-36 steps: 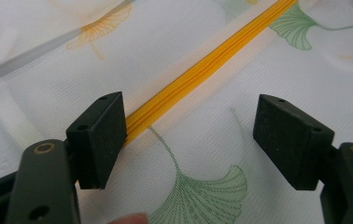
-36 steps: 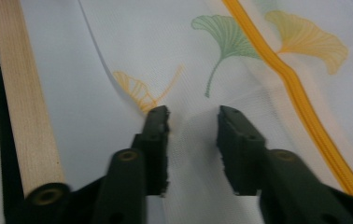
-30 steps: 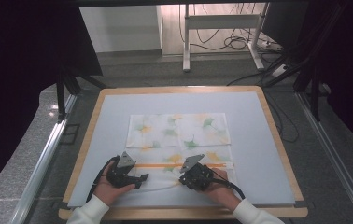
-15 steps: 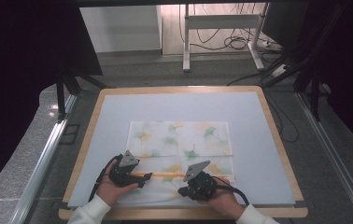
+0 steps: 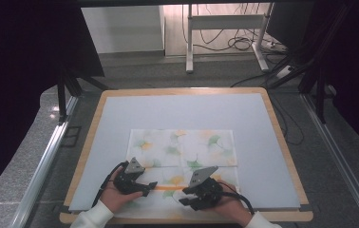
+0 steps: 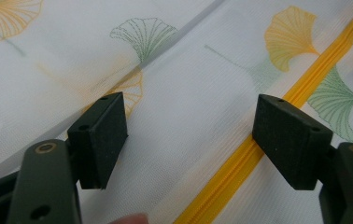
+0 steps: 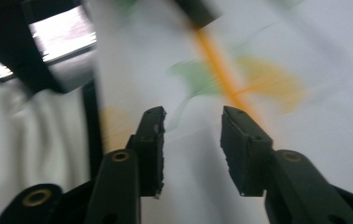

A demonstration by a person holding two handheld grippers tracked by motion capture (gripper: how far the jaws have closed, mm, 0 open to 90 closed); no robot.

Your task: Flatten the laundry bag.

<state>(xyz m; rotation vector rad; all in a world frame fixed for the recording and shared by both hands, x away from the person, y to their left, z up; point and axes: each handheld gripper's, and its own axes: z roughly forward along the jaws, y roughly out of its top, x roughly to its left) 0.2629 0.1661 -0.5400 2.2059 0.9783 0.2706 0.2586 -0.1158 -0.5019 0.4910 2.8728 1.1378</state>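
Observation:
A white cloth [image 5: 182, 147] printed with green and orange ginkgo leaves lies flat on the pale blue mat [image 5: 177, 111]. A yellow zipper [image 5: 169, 188] runs across its near part. My left gripper [image 5: 150, 186] hovers over the zipper's left end, and its jaws stand wide open above the cloth [image 6: 188, 93] and zipper [image 6: 305, 88]. My right gripper [image 5: 183, 195] sits just right of it near the front edge. Its jaws have just been opening, with nothing between them. In the blurred right gripper view my right gripper [image 7: 192, 116] points along the zipper [image 7: 216, 60].
The mat lies on a table with a wooden rim [image 5: 282, 142]. Metal rails [image 5: 44, 161] run along both sides. A desk frame with cables [image 5: 225, 28] stands on the floor beyond. Dark curtains hang left and right. A white sleeve [image 5: 92, 218] enters at the bottom.
The cloth's far edge has slid toward the person. My right gripper has moved back toward the front edge and opened its jaws. My left gripper has barely shifted.

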